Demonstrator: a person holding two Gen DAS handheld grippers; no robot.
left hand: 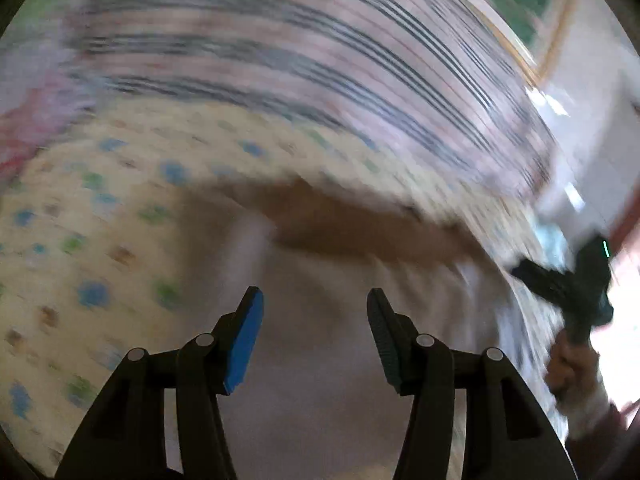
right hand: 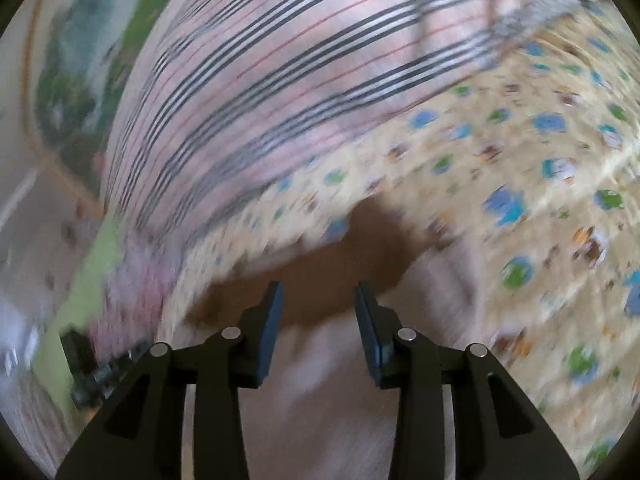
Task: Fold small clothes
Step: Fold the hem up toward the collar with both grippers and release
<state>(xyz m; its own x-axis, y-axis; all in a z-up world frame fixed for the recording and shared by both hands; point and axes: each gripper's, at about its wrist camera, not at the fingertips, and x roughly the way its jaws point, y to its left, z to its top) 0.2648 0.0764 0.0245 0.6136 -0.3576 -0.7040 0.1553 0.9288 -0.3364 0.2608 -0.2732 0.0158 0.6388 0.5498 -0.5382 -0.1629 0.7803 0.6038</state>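
Looking down along my left claw point(left hand: 315, 300), I see its jaws standing well apart with nothing between the pads; the pale garment point(left hand: 320, 360) lies beneath and just ahead of them, untouched. My right claw point(right hand: 319, 294) is parted too, a little narrower, and likewise grips nothing. In the left view that other claw shows off to the right, held in a hand point(left hand: 568, 364).

The small piece of clothing looks like a light pinkish-white cloth with a brown band point(right hand: 340, 264) running across it just beyond both sets of fingertips. Both pictures are heavily blurred, so I cannot tell what sort of garment it is, nor where its hems and corners fall. It rests on a cream dotted sheet point(left hand: 80, 240), and farther ahead of the claws lies a pink striped cloth point(right hand: 260, 80).

I judge the garment to be very light, soft and limp: it will sag and fold wherever it is lifted, and a thin layer could slip from the pads unless pinched firmly. It is not fragile. The best hold, I think, is at an edge or corner near the brown band, one claw each side, taking only the garment and not the dotted sheet under it.
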